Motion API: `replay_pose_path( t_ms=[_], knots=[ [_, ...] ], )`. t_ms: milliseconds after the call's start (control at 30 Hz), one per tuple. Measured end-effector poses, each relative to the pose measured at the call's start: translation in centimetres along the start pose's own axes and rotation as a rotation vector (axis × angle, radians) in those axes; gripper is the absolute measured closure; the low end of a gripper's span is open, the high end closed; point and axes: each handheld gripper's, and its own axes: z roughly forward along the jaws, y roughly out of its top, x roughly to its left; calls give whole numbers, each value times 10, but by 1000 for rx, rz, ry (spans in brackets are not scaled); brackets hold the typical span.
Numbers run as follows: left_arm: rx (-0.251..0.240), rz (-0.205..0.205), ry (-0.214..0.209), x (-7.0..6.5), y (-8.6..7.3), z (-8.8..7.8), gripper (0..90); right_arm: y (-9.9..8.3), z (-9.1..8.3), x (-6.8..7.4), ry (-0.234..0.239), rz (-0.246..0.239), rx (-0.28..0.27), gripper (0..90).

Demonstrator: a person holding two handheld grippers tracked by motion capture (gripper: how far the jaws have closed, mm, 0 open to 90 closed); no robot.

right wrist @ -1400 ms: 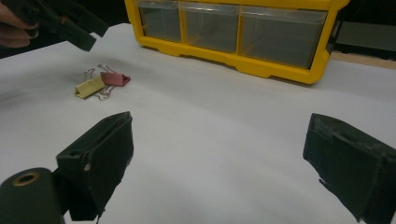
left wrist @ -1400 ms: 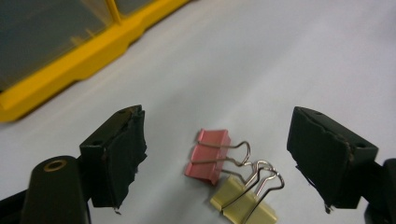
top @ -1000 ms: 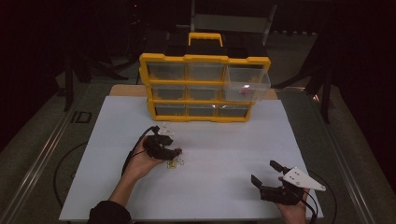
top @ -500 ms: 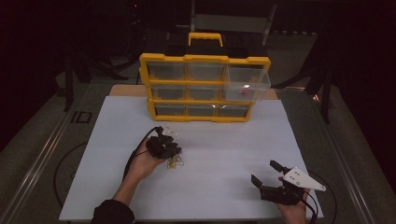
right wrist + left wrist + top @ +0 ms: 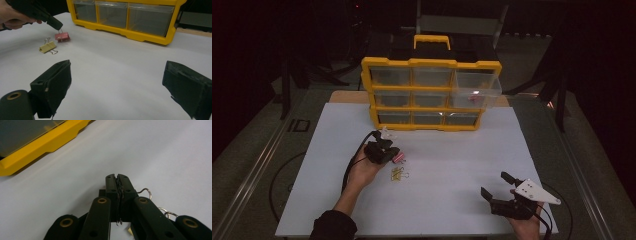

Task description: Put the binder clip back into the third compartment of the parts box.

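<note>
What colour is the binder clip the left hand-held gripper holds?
Pink clip; clearest in the right gripper view.

pink binder clip (image 5: 62, 37) by its wire handle in left gripper (image 5: 55, 25) jaws, yellow clip (image 5: 47, 47) beside

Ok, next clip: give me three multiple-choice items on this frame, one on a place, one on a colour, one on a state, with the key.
1. Where does the yellow binder clip lie?
A. inside a drawer
B. on the white table sheet, beside the pink clip
C. between the right tongs

2. What colour is the frame of the drawer cabinet?
A. yellow
B. blue
C. green

3. How do the left tongs stand?
A. wide open over nothing
B. lying loose on the table
C. shut on the pink clip's wire handle

Key: 1 B, since the right gripper view shows it flat on the sheet next to the pink clip. 2 A, as the high view shows yellow bars around clear drawers. 3 C, since the left gripper view shows the jaws pressed together and the right gripper view shows the pink clip at their tip.
</note>
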Motion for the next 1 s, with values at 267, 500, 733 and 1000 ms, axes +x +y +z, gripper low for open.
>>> replay_pose_path(
  t_ms=[267, 500, 733, 1000],
  knots=[
    [-33, -8, -19, 1, 9, -11, 892, 0, 0, 0, 2, -2, 0, 83],
    [-72, -5, -37, 1, 24, -26, 892, 0, 0, 0, 3, 0, -1, 83],
    [-117, -4, -53, 3, 42, -45, 892, 0, 0, 0, 3, -1, 0, 83],
    [-157, 1, -68, 7, 65, -65, 892, 0, 1, 0, 4, -1, 1, 83]
  ],
)
